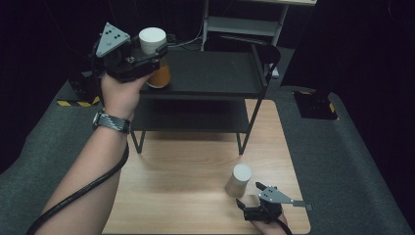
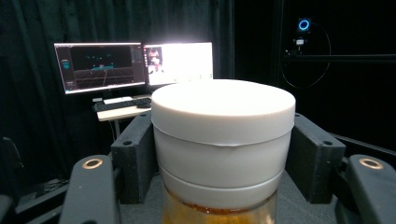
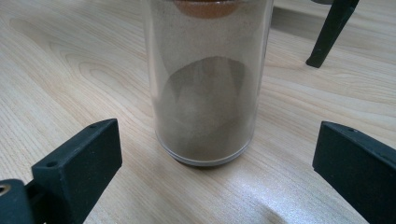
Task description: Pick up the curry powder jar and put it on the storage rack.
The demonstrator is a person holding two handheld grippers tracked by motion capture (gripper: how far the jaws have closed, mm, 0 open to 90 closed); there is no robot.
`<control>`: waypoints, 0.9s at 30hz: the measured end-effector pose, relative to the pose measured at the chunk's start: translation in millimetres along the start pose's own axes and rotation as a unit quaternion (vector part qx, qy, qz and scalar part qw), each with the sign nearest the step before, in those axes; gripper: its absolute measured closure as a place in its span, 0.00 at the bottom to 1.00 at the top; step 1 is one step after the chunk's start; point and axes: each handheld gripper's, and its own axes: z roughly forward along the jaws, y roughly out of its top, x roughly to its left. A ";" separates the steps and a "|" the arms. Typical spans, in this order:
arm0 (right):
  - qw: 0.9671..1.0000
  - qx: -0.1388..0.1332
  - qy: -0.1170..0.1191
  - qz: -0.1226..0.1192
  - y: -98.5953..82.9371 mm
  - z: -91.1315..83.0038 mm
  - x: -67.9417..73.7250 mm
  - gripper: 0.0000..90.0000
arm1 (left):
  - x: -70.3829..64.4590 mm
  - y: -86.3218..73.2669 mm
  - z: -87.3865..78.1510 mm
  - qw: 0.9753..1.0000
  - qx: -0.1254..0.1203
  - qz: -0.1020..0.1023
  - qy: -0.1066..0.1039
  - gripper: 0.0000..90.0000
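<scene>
- Shelf rack (image 1: 205,73): black, stands on wooden table (image 1: 195,171); likely destination for jars.
- Left gripper (image 1: 147,54): jaws clamped on orange jar (image 1: 159,76) beneath white lid (image 2: 223,109), at shelf's left end.
- Right gripper (image 1: 252,196): jaws spread wide, holding nothing, flanking brown jar (image 3: 205,79) standing on table, presumably for grasping.

High overhead view — gripper views close, probably

The wooden table (image 1: 186,196) is bare left of the brown-filled jar (image 1: 238,180), which stands upright just ahead of the right gripper (image 1: 255,196), between its 2 spread jaws. Behind it, the black shelf rack (image 1: 210,73) and its legs (image 1: 242,142) block the far half. The orange-filled jar (image 1: 155,58) occupies the rack's top left corner.
</scene>
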 end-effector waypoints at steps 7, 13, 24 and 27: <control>1.000 -0.002 0.002 0.002 -0.7 -0.5 -1.1 0.01 | 0.2 -7.7 13.8 1.000 0.004 -0.019 0.003 0.38; 1.000 -0.004 0.003 0.003 -1.6 -1.0 -1.4 0.01 | -0.1 -10.3 20.7 1.000 0.002 -0.022 0.005 0.38; 1.000 -0.004 0.003 0.002 -1.7 -1.0 -1.0 0.01 | -2.5 -9.4 22.4 1.000 0.006 -0.018 0.009 0.37; 1.000 -0.004 0.003 0.001 -1.7 -1.1 -0.8 0.01 | -1.8 -8.2 22.6 1.000 0.009 -0.020 0.008 0.37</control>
